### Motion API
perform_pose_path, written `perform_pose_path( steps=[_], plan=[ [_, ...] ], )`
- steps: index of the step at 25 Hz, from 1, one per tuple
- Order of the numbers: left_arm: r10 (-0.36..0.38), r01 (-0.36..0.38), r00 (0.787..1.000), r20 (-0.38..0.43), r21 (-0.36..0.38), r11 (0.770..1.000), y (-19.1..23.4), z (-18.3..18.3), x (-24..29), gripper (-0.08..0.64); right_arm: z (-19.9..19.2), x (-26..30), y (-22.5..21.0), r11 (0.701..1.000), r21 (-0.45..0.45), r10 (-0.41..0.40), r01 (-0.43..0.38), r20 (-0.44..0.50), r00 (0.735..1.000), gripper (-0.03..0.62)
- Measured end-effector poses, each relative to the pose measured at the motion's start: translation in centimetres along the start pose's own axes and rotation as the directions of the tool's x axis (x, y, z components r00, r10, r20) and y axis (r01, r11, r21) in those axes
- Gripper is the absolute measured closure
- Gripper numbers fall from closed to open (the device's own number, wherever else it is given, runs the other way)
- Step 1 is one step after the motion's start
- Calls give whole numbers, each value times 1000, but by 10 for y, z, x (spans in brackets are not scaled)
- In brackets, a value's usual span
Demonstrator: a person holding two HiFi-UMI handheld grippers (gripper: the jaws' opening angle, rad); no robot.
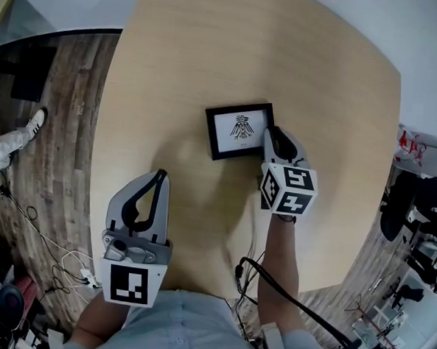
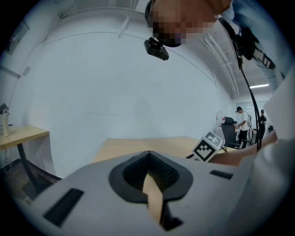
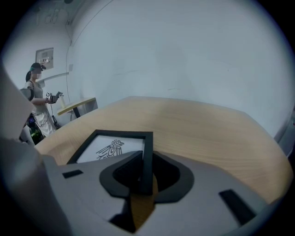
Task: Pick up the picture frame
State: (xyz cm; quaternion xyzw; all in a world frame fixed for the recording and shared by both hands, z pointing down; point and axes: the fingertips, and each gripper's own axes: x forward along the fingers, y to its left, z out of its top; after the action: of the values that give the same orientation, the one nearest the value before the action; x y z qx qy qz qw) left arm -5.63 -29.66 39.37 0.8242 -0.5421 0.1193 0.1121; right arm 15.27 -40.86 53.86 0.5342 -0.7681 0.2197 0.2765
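The pale wooden counter (image 1: 211, 59) fills most of my view from above, rounded at its corners, with dark plank floor (image 1: 52, 123) to its left. The picture frame (image 1: 239, 131) lies flat near the middle of the counter: a black border around a white sheet with a small black line drawing (image 1: 242, 126) on it.

My right tongs (image 1: 269, 136) reach down at a slant to the frame's right-hand edge. In the right gripper view that black side bar stands between the two jaws, and each jaw tip sits against one side of it, so the tongs are closed on the bar. The frame is still down on the counter.

My left tongs (image 1: 160, 175) hover over the near left part of the counter, well apart from the frame. Their jaw tips meet, with only a sliver of counter showing through the hollow behind them, and they hold nothing.

Thin white cables (image 1: 65, 260) trail over the floor by the counter's near left corner.
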Motion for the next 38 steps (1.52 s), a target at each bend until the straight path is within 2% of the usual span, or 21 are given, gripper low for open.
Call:
perform_pose_path(
  steps=[6, 11, 15, 20, 24, 28, 32, 36, 38],
  plan=[
    [9, -9, 1000, 27, -9, 1000, 2, 3, -1, 559, -1, 6, -1, 999, -10, -30, 30, 37, 999, 531],
    [10, -10, 998, 59, 5, 1000, 1, 11, -5, 559, 22, -13, 3, 994, -50, -88, 98, 178, 980, 531],
    [13, -16, 995, 95, 30, 999, -2, 22, -10, 558, 53, -40, 6, 991, -46, -107, 126, 302, 947, 531],
    [33, -41, 987, 155, 48, 998, -4, 39, -21, 558, 94, -99, 15, 988, -36, -116, 148, 451, 885, 531],
    [27, -42, 977, 210, 65, 997, -14, 57, -28, 558, 120, -153, 22, 986, -37, -113, 161, 559, 821, 531],
    [15, -44, 957, 288, 93, 995, -24, 82, -32, 558, 140, -203, 28, 984, -39, -105, 173, 656, 747, 531],
    [2, -38, 937, 348, 95, 995, -32, 99, -43, 558, 146, -244, 38, 981, -46, -99, 189, 717, 690, 531],
    [-35, -55, 895, 444, 188, 981, -44, 116, -70, 558, 141, -286, 52, 979, -45, -94, 201, 767, 634, 531],
    [-32, -70, 893, 448, 210, 975, -44, 118, -80, 558, 138, -302, 60, 978, -42, -93, 203, 785, 613, 531]
  ],
)
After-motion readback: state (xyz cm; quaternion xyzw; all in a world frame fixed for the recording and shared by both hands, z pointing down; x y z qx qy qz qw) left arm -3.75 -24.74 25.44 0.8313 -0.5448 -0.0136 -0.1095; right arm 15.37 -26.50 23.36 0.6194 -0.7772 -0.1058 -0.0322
